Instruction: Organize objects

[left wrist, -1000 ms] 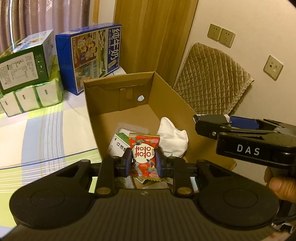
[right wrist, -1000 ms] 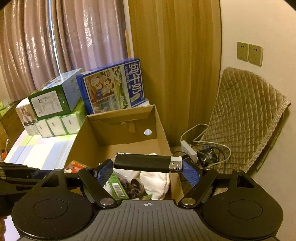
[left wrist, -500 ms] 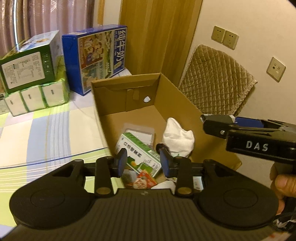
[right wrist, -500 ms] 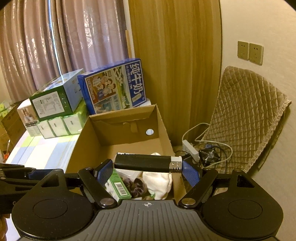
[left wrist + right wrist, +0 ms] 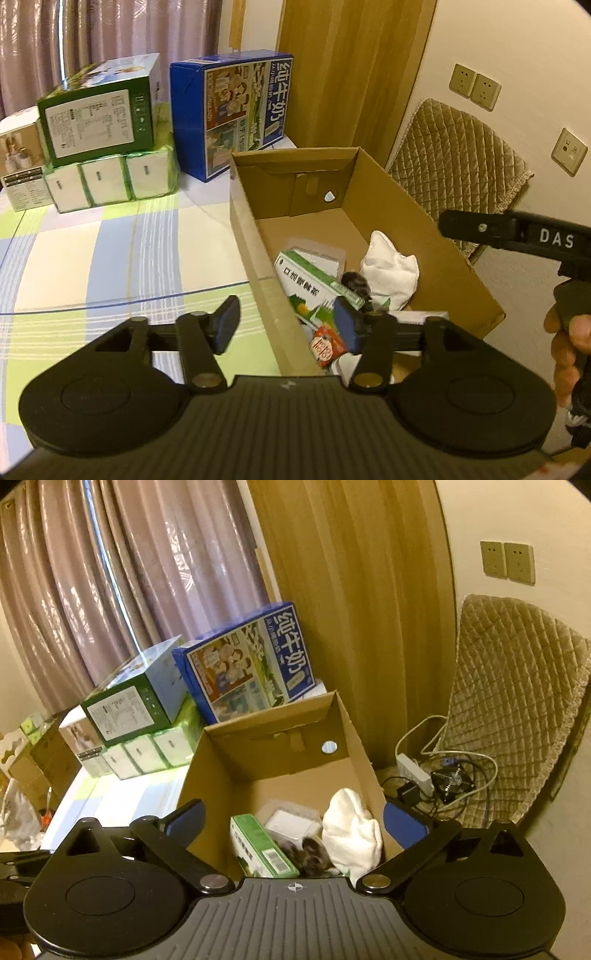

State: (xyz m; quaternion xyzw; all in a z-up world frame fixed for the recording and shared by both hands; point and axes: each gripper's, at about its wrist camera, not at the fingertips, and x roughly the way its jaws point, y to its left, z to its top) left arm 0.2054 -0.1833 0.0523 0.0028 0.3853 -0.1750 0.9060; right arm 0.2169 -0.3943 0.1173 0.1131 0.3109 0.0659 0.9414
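Hovering over cardboard box (image 5: pixel 221 775), left gripper (image 5: pixel 286 326) and right gripper (image 5: pixel 293 821) both spread, empty; red packet (image 5: pixel 327 345), white cloth (image 5: pixel 351 830) inside.

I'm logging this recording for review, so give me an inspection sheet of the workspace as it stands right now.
Surface: checked cloth on the table, bare near the grippers.
Job's things: cardboard box open, holding a green carton, white cloth, red packet, a dark item, and a clear pack.
Clutter: blue milk case, green box stacked on tissue packs.
Grippers: left gripper open, empty; right gripper open, empty, above the box.
Cables: power strip, white and dark cords, small fan on the floor.
Surroundings: curtains, wooden panel, quilted cover, wall sockets.
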